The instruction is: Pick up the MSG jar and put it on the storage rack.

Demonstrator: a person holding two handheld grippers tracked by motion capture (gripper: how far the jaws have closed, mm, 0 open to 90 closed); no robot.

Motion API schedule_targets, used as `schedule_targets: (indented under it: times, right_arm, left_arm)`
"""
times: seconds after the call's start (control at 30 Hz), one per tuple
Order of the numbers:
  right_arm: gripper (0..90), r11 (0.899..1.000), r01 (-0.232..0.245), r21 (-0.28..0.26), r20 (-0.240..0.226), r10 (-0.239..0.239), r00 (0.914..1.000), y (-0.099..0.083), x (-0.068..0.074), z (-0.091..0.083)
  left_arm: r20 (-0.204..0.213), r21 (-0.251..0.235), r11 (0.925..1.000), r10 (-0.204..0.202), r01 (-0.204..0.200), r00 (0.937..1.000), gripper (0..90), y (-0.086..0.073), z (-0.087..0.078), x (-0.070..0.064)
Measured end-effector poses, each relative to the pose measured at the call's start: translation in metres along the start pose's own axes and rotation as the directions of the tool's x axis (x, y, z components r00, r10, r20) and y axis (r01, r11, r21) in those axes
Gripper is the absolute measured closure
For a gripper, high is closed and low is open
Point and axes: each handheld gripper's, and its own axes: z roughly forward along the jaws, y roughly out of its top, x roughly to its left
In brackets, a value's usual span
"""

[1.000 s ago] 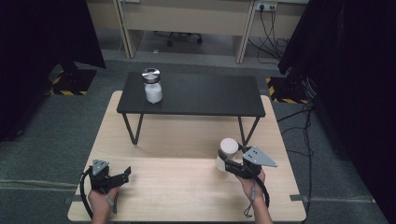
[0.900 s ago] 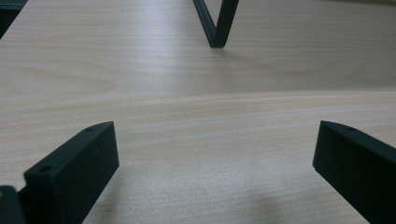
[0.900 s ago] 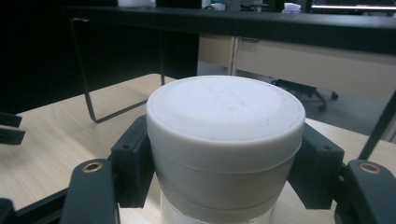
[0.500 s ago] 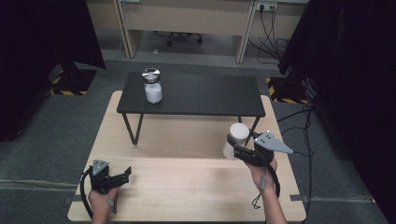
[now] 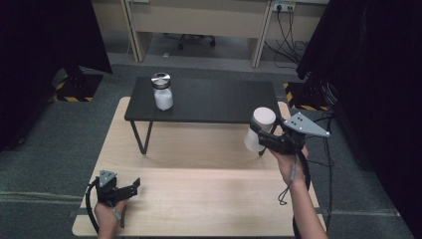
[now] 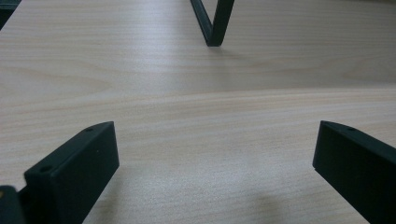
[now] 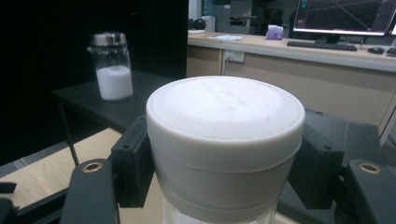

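Pinching the white-capped jar (image 5: 259, 130) below its lid, the right gripper (image 5: 271, 139) is carrying something rigid, likely slippery; the left gripper (image 5: 130, 185) is resting spread.

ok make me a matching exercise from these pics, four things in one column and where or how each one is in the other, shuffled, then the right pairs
Things
1. jar with the white cap
2. jar with the metal lid
3. left hand-held gripper
4. black table

Places or states
A. jaws open, low over the wooden tabletop
B. stands on the wooden tabletop
C. clamped in the right hand-held gripper, lifted
D. stands on the black table, half full of white powder

Pairs: 1-C, 2-D, 3-A, 4-B
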Motion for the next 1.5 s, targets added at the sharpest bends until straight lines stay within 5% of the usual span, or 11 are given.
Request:
schedule_targets:
  times: [0.53,0.87,1.5]
  right_arm:
    - [34.2,0.999,-0.023,-0.029,0.084,0.025,0.9962,0.03,-0.015,0.026]
    - [34.2,0.999,-0.019,-0.039,0.155,0.025,0.9877,0.035,-0.021,0.048]
    - [34.1,1.0,-0.022,-0.021,0.207,0.026,0.978,0.038,-0.026,0.09]
  left_arm:
    - [0.0,0.003,1.0,-0.001,0.001,1.0,0.0,0.0,0.0,0.0]
    - [-0.005,0.005,1.0,0.003,-0.003,1.0,0.0,0.001,0.001,-0.001]
    - [-0.007,0.002,1.0,0.003,-0.003,1.0,0.0,0.001,0.0,-0.001]
